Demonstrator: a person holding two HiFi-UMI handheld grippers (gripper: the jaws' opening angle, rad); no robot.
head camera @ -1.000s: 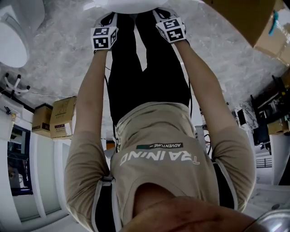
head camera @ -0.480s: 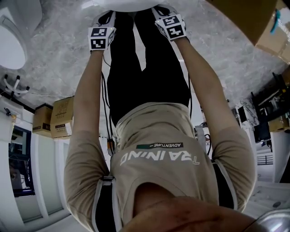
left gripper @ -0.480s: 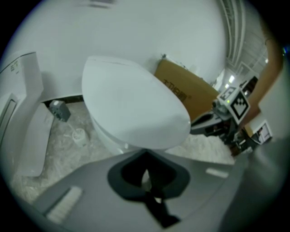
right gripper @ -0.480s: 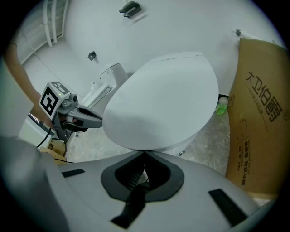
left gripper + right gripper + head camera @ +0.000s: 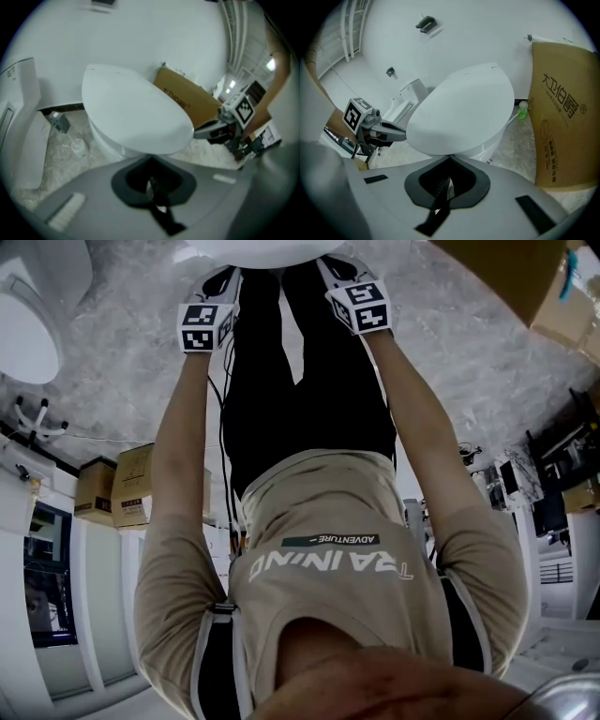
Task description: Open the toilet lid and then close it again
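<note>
toilet lid (image 5: 136, 112) down | left gripper (image 5: 151, 178), right gripper (image 5: 447, 178): fingers closed | flanking front edge

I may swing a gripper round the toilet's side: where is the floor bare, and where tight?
Bare marble floor lies between the toilet and the cardboard box, at the front. Further back that gap holds a green bottle. On the toilet's other side a grey block and a white pot clutter the floor.
</note>
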